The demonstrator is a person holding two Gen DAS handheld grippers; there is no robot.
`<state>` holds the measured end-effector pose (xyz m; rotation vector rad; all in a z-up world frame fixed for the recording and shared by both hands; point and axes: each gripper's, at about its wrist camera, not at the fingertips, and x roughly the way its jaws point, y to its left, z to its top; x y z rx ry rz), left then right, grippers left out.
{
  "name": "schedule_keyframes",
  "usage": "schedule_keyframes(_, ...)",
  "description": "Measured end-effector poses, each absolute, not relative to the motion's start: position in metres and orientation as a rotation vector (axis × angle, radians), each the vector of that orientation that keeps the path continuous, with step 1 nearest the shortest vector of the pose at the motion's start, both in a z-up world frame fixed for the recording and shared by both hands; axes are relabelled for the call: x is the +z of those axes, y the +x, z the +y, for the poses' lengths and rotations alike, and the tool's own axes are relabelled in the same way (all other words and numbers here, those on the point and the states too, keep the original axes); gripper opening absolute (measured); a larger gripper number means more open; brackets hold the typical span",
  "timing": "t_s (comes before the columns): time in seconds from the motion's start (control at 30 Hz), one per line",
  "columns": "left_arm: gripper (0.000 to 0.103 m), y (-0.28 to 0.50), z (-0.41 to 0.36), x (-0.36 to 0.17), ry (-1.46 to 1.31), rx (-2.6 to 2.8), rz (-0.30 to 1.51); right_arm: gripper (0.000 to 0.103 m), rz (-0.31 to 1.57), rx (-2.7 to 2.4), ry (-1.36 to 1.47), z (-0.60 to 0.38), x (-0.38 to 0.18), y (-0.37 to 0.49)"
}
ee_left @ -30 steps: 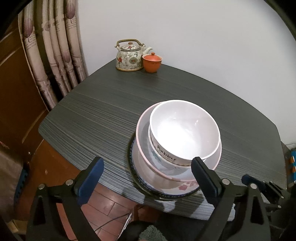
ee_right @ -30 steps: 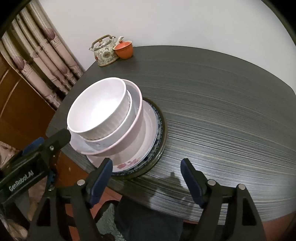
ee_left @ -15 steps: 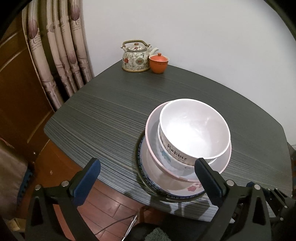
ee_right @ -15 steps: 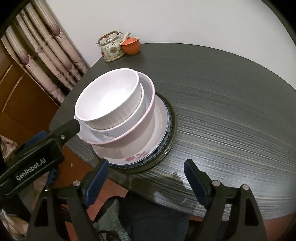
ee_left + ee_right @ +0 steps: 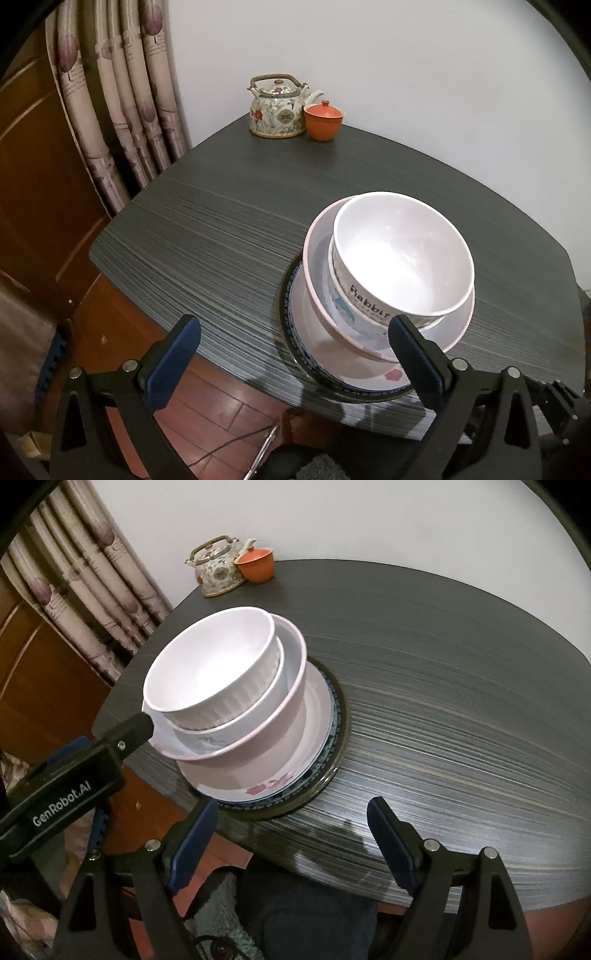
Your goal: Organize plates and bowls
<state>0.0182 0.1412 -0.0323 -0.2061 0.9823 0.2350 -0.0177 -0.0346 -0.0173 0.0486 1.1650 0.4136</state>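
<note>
Left wrist view shows your left hand-held gripper (image 5: pixel 293 352) with its jaws spread wide and nothing between them, held over the near edge of the bench (image 5: pixel 229 229). Just past its right finger sits the stack of dishes: a white bowl (image 5: pixel 402 258) lettered "Rabbit" nests in a second bowl (image 5: pixel 273 686), that one in a pink-rimmed bowl (image 5: pixel 317 280), and all three rest on a flowered plate (image 5: pixel 280 775) lying on a blue-patterned plate (image 5: pixel 291 325) with a dark rim. The stack stands close to the bench's near edge, toward its left side as your right wrist view has it. Your right hand-held gripper (image 5: pixel 291 834) is likewise spread wide and empty, poised over the near edge just right of the stack. At the far left corner a flowered teapot (image 5: pixel 277 109) stands touching or just beside an orange lidded cup (image 5: pixel 324 121). Curtains (image 5: pixel 122 92) hang beyond the bench's left edge.
</note>
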Motion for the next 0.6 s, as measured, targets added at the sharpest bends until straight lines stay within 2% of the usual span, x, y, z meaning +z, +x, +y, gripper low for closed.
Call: schedule_keyframes(0.6,0.101,0.0201,0.1377,-0.0339,-0.195,0.222,1.002,0.085,1.196,0.431,0.054,-0.0331,-0.0195,-0.0230)
